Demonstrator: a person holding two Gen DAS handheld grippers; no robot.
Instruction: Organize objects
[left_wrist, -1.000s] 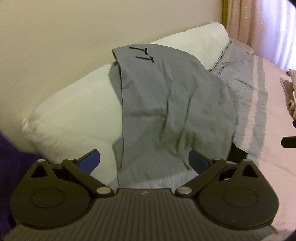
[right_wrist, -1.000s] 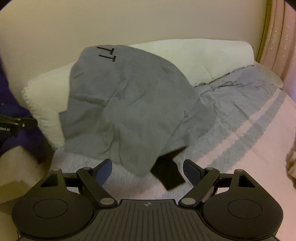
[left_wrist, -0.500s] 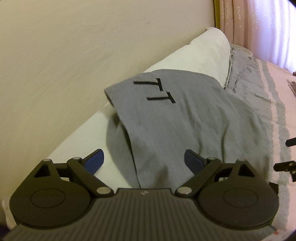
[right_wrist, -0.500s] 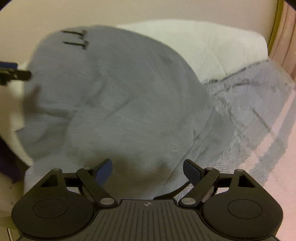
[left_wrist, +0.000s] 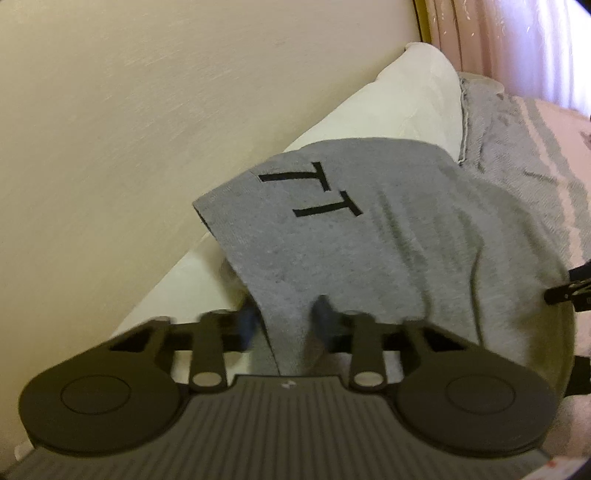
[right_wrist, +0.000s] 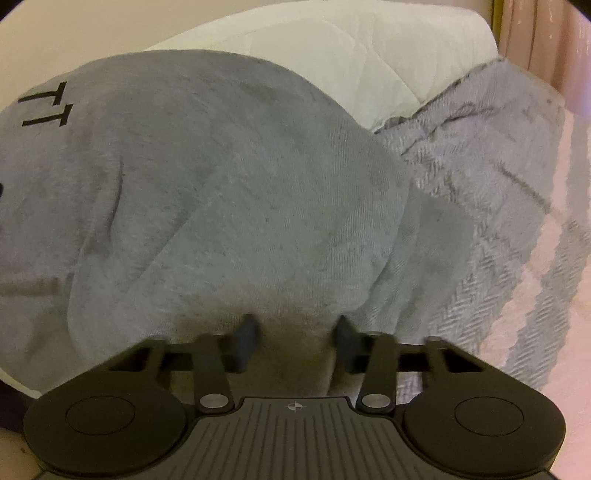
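Both wrist views close, facing grey garment (left_wrist: 351, 251) on pillow (right_wrist: 369, 55).

A grey garment (left_wrist: 369, 251) with black "TT" lettering lies crumpled, draped mid-frame, its letters toward upper centre.

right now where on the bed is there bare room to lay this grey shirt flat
Free: the pink blanket right of the grey striped throw. Crowded: the white pillow by the wall, half under the grey shirt, with both grippers closing on its lower edge.

The wall (left_wrist: 129, 110) blocks passage behind the pillow (right_wrist: 369, 55); the striped blanket (right_wrist: 498, 206) lies open rightward.
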